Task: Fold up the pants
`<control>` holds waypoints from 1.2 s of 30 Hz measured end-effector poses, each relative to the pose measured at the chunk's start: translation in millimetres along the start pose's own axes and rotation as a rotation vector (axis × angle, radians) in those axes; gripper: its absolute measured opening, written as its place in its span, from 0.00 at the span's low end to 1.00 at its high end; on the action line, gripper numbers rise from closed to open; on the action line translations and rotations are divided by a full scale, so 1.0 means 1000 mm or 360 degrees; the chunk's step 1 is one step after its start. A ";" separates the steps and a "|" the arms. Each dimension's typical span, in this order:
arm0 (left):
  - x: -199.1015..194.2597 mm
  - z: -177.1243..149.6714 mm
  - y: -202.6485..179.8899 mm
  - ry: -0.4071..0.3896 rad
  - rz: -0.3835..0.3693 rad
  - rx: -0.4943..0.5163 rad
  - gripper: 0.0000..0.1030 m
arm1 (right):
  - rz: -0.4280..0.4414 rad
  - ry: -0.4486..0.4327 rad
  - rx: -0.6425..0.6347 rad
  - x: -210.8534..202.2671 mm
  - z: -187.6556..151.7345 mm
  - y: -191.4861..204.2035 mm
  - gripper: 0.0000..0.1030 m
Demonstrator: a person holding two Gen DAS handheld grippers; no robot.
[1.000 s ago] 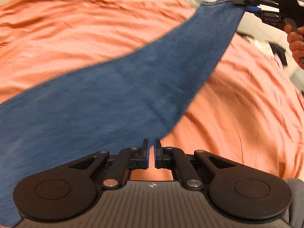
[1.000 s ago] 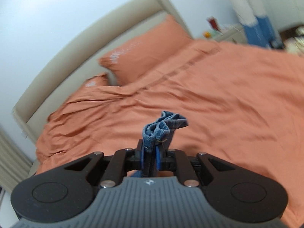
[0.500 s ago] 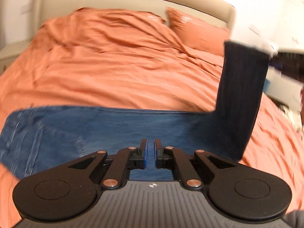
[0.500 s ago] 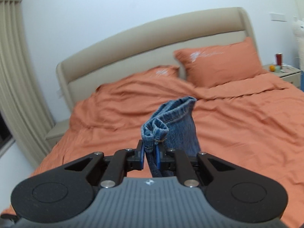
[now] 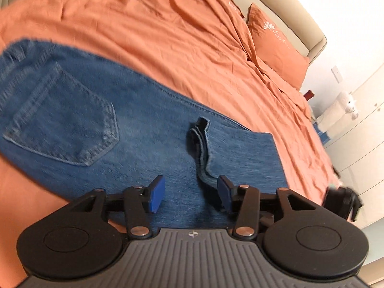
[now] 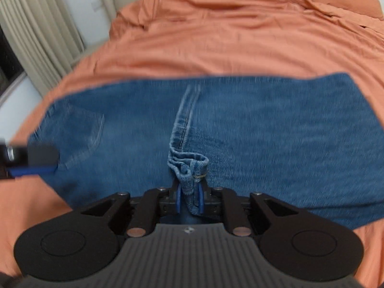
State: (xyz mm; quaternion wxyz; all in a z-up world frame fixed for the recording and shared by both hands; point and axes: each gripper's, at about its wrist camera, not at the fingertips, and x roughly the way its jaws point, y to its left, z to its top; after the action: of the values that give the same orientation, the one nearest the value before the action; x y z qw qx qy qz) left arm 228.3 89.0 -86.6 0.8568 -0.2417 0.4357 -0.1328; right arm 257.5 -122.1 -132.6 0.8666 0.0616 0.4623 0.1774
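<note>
Left hand-held gripper (image 5: 191, 193): tilted downward, jaws opening, blue pads (image 5: 156, 194) well apart, nothing pressed between them. Right hand-held gripper (image 6: 190, 200): tilted downward, jaws opening slightly, blue pads (image 6: 178, 199) close together with a bunched hem (image 6: 189, 168) between them, cloth touching both pads.

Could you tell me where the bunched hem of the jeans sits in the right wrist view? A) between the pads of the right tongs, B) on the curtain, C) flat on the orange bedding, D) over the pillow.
A: the jeans hem stands between the right tongs, whose jaws are opening.
</note>
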 end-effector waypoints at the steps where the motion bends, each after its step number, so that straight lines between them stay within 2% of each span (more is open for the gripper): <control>1: 0.007 0.001 0.003 0.0017 -0.0012 -0.0021 0.58 | 0.0015 0.0017 -0.0002 0.003 -0.002 -0.001 0.21; 4: 0.023 0.005 0.006 0.0059 -0.0034 -0.0060 0.58 | 0.0077 0.0062 -0.0023 0.005 -0.003 0.000 0.32; 6: 0.033 0.009 0.006 0.0079 -0.0076 -0.0089 0.62 | 0.0112 0.0085 -0.0030 0.000 0.002 -0.001 0.35; 9: 0.053 0.018 0.008 0.0100 -0.0135 -0.0136 0.64 | 0.0146 0.0042 -0.0012 -0.017 0.014 -0.009 0.42; 12: 0.078 0.028 0.013 0.0124 -0.0171 -0.0212 0.66 | 0.0092 -0.0063 -0.0006 -0.034 0.024 -0.030 0.49; 15: 0.108 0.035 0.025 0.0183 -0.0258 -0.0354 0.66 | -0.0014 -0.0129 0.0017 -0.043 0.030 -0.059 0.49; 18: 0.134 0.037 0.031 0.0244 -0.0290 -0.0430 0.65 | -0.0094 -0.0169 0.0059 -0.045 0.030 -0.091 0.49; 21: 0.153 0.038 0.032 0.0280 -0.0377 -0.0469 0.57 | -0.0181 -0.0208 0.0123 -0.050 0.025 -0.121 0.49; 24: 0.163 0.041 0.023 0.0285 -0.0385 -0.0443 0.33 | -0.0226 -0.0268 0.0187 -0.056 0.018 -0.145 0.49; 26: 0.157 0.044 0.013 0.0217 -0.0357 -0.0357 0.13 | -0.0264 -0.0306 0.0211 -0.060 0.014 -0.157 0.49; 29: 0.132 0.048 -0.018 0.0053 -0.0286 -0.0069 0.11 | -0.0350 -0.0374 0.0222 -0.070 0.002 -0.169 0.49; 32: 0.099 0.042 -0.071 -0.0171 -0.0138 0.0434 0.10 | -0.0401 -0.0447 0.0271 -0.077 -0.006 -0.182 0.47; 33: 0.090 0.038 -0.086 -0.0239 -0.0103 0.0585 0.10 | -0.0416 -0.0477 0.0282 -0.079 -0.010 -0.184 0.42; 34: 0.084 0.036 -0.096 -0.0284 -0.0067 0.0687 0.10 | -0.0423 -0.0503 0.0285 -0.081 -0.012 -0.186 0.35; 36: 0.089 0.039 -0.100 -0.0253 0.0023 0.0725 0.10 | -0.0433 -0.0533 0.0262 -0.084 -0.013 -0.186 0.29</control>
State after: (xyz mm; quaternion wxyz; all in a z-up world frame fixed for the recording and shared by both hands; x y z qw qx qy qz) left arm 310.4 -23.2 -75.0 0.9218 -0.0487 0.3274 -0.2020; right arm 250.3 -326.8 -124.9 0.9392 0.0978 0.3290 0.0081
